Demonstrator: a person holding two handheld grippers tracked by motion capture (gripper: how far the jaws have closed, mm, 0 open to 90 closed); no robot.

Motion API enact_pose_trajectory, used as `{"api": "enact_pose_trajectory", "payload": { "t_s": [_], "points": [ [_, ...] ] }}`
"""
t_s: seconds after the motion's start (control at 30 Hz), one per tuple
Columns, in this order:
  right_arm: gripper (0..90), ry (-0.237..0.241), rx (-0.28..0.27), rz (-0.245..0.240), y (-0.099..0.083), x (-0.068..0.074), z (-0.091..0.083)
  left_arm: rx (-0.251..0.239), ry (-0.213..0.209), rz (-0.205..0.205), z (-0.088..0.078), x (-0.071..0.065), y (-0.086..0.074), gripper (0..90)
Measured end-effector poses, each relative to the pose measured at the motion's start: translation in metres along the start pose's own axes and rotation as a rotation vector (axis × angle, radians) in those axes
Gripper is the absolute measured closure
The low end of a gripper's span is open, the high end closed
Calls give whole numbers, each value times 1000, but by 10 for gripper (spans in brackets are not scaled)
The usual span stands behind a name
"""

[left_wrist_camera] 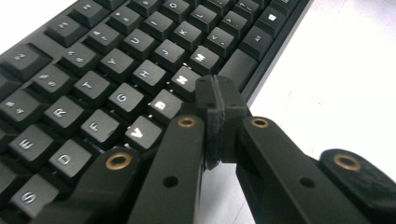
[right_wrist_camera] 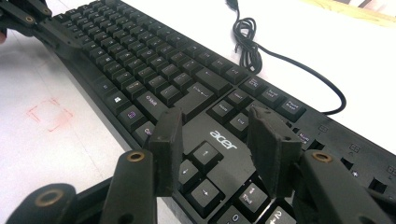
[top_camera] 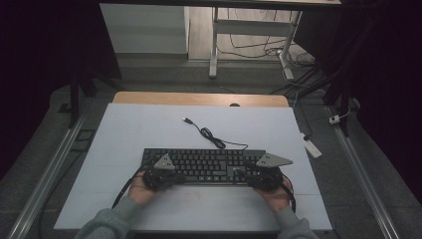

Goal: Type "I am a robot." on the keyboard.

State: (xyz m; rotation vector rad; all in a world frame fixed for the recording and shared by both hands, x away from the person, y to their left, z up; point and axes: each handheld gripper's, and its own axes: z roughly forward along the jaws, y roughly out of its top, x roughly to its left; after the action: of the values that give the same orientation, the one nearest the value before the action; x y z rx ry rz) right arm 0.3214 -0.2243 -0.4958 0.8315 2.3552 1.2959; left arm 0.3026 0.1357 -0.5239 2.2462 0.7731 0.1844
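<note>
a black keyboard (top_camera: 204,166) lay on the white table (top_camera: 149,129), towards the person's side of it, with its long edge running across in front of them. everything else sat in relation to that keyboard.

the left gripper (top_camera: 158,175) was over the keyboard's left part, at its near edge. its jaws were pressed together with nothing between them, and in the left gripper view (left_wrist_camera: 218,100) the closed tip stood just above the bottom row of keys, near the n key and the space bar. whether the tip touched a key could not be told.

the right gripper (top_camera: 263,175) hung over the keyboard's right part, also at the near edge. its jaws were spread apart and held nothing; in the right gripper view (right_wrist_camera: 219,140) they stood either side of the brand name printed above the arrow keys.

the keyboard's cable (top_camera: 211,138) left its far edge and ran away from the person in a loose coil, ending in a plug lying free on the table beyond the keyboard.

a faint red square mark (right_wrist_camera: 50,113) showed on the table just in front of the keyboard's near edge.
</note>
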Motion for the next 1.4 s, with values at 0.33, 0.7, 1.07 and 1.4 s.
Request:
{"api": "enact_pose_trajectory", "payload": {
  "t_s": [0.33, 0.7, 1.07, 1.4],
  "points": [
    [555, 0, 2, -5, 0, 1, 0, -69, 25, -6, -11, 0, 1, 889],
    [554, -5, -10, 0, -3, -2, -7, -144, 65, -80, -37, 9, -1, 577],
    [554, -13, -17, 8, -11, -5, -17, -158, 90, -159, -47, 21, -5, 412],
    [553, -10, -9, 6, -14, -5, -16, -161, 101, -191, -52, 26, -7, 382]
  ]
}}
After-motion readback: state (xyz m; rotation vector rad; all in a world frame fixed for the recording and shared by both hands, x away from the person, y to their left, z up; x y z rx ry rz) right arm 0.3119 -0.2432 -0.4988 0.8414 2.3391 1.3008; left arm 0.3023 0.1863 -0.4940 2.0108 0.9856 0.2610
